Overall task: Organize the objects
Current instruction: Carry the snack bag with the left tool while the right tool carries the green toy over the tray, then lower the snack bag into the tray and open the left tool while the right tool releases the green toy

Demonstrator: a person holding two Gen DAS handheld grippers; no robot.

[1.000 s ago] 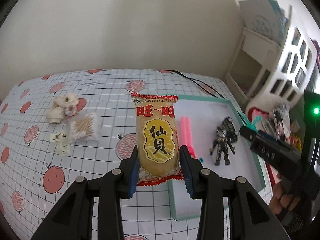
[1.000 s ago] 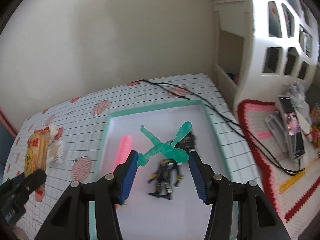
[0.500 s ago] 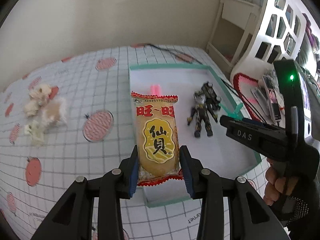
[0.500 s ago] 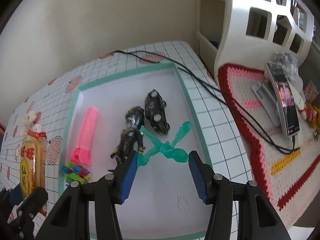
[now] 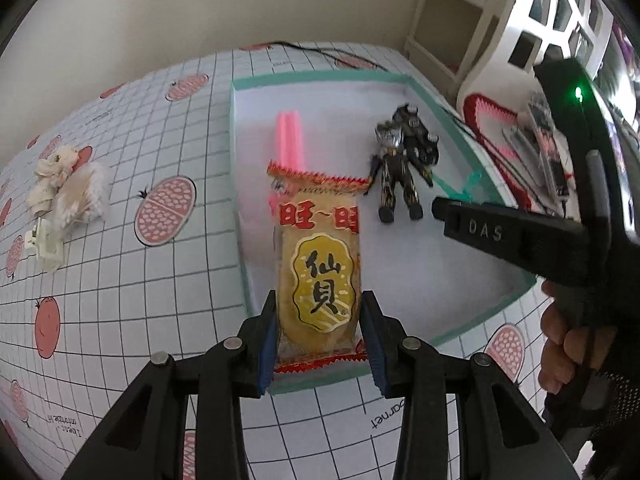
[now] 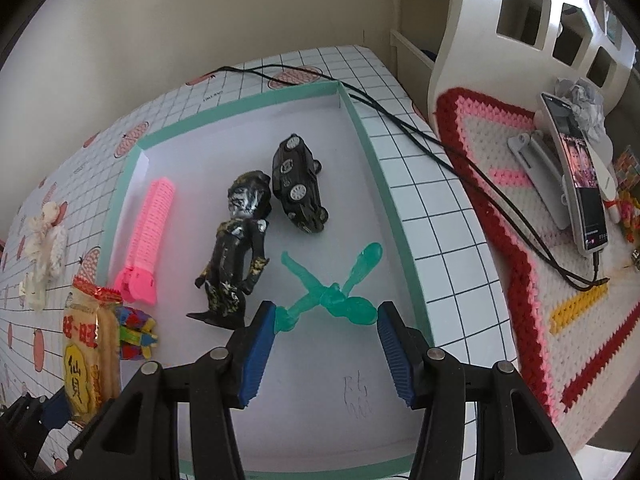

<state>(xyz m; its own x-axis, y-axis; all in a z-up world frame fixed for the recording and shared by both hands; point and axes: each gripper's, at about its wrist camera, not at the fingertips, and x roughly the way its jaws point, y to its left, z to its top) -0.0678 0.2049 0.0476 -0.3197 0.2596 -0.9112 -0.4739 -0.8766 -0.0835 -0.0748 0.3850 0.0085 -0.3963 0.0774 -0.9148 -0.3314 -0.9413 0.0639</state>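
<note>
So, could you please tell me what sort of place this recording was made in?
Probably a home, perhaps a child's room: a table under a fruit-print cloth, a white cubby shelf, a crocheted mat, and toys in a teal-rimmed tray.

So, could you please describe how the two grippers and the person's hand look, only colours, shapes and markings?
Both the left gripper and the right gripper have black angular plastic linkages with silver round rivets and blue ribbed fingers. Seen from the left camera, the right gripper's side carries raised letters "DAS" and a green light glows on its body. The right hand wears a dark mesh fingerless glove.
</note>
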